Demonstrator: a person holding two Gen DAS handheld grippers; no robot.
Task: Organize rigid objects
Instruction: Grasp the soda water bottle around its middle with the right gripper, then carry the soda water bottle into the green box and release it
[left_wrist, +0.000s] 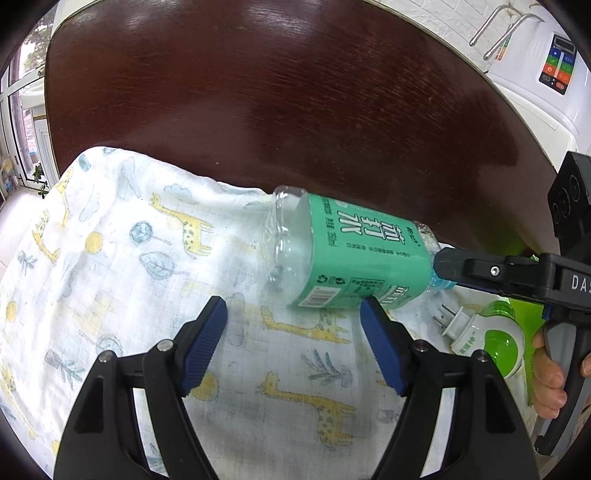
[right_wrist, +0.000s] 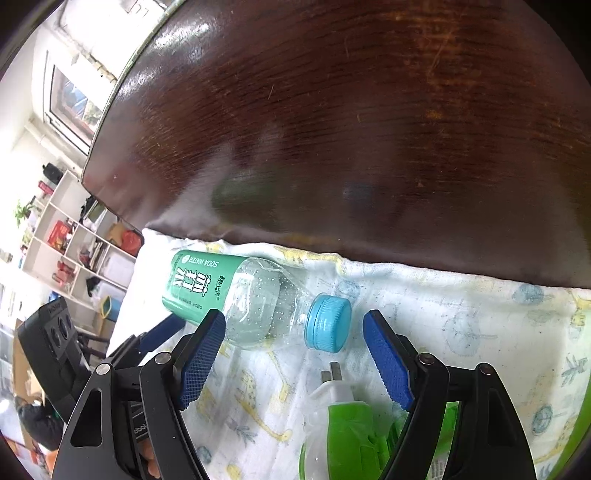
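A clear soda-water bottle (left_wrist: 351, 254) with a green label lies on its side on a giraffe-print cloth (left_wrist: 129, 277). Its blue cap (right_wrist: 328, 323) points toward my right gripper (right_wrist: 295, 354), which stands open with the cap and neck between its fingertips and a gap left at the right pad. My left gripper (left_wrist: 293, 343) is open just short of the bottle's (right_wrist: 221, 288) body, nothing between its pads. A green and white plug-in device (left_wrist: 491, 332) lies on the cloth under the right gripper (left_wrist: 480, 273), with its prongs toward the bottle.
The cloth (right_wrist: 461, 314) covers the near edge of a dark wooden table (left_wrist: 295, 110). A white appliance with a button panel (left_wrist: 554, 66) stands beyond the table on the right. White shelves (right_wrist: 74, 251) stand off the table's left. A hand (left_wrist: 550, 376) holds the right gripper's trigger.
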